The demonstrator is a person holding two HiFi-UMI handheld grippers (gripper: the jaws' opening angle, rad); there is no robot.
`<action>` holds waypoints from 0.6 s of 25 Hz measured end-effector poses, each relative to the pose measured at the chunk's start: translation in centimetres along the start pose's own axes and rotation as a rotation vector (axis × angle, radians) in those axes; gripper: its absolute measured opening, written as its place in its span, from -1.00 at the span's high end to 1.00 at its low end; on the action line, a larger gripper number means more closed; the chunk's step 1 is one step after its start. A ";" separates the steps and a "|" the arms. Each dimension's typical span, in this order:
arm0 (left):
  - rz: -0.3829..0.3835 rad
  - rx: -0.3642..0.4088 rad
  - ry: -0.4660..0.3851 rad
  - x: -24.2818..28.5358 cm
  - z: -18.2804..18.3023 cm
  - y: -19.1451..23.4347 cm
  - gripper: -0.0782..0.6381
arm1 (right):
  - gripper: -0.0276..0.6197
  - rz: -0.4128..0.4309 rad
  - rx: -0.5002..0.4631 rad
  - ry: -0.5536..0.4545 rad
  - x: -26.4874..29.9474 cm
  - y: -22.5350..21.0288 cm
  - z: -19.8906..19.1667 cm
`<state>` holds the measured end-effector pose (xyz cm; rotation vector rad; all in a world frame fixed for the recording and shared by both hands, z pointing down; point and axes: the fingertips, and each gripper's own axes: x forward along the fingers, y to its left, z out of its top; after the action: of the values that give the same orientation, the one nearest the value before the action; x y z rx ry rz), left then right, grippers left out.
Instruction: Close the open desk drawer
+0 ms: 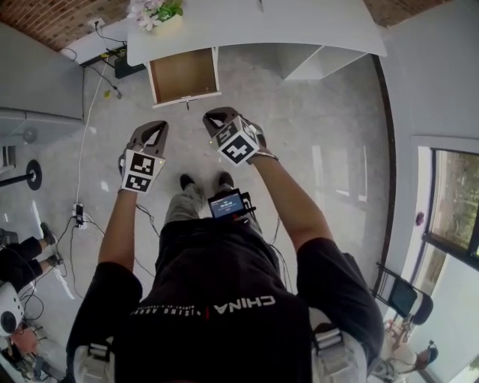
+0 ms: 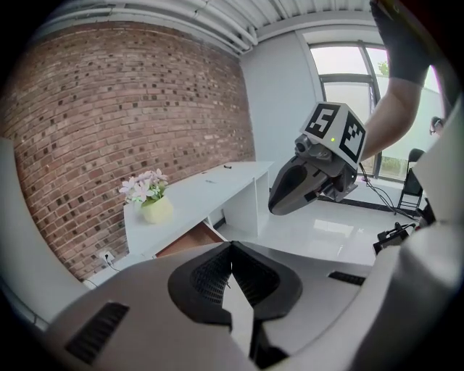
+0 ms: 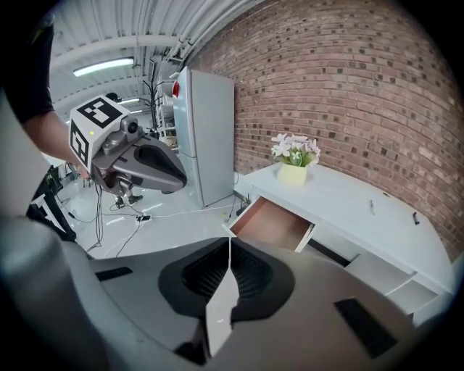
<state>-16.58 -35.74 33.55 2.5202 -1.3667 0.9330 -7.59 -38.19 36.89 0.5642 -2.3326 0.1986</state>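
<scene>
Head view: left gripper [image 1: 156,129] & right gripper [image 1: 217,118], two in all, jaws pressed together w/ nothing between. Both held side by side, forearms stretched fwd, short of the one open drawer [image 1: 184,75] — pulled out from white desk [image 1: 299,26]. One flower pot [image 1: 159,13] on top.

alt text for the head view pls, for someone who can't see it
Seen from above, a person stands facing a white desk whose drawer is pulled open and looks empty. They hold a left gripper and a right gripper out toward it, both shut and short of the drawer. A pot of flowers sits on the desk.
</scene>
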 end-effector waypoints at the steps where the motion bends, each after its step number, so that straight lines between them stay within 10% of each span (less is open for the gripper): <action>1: -0.010 0.001 0.010 0.5 -0.8 0.1 0.75 | 0.86 -0.002 0.005 0.015 0.9 -0.3 -0.6; 15: -0.045 0.050 0.049 20.4 -22.7 2.6 0.75 | 0.86 0.036 0.033 -0.025 23.8 -3.3 -14.7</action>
<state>-20.87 -43.12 62.95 2.5354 -1.2836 1.0257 -12.49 -44.89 63.78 0.5440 -2.3684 0.2491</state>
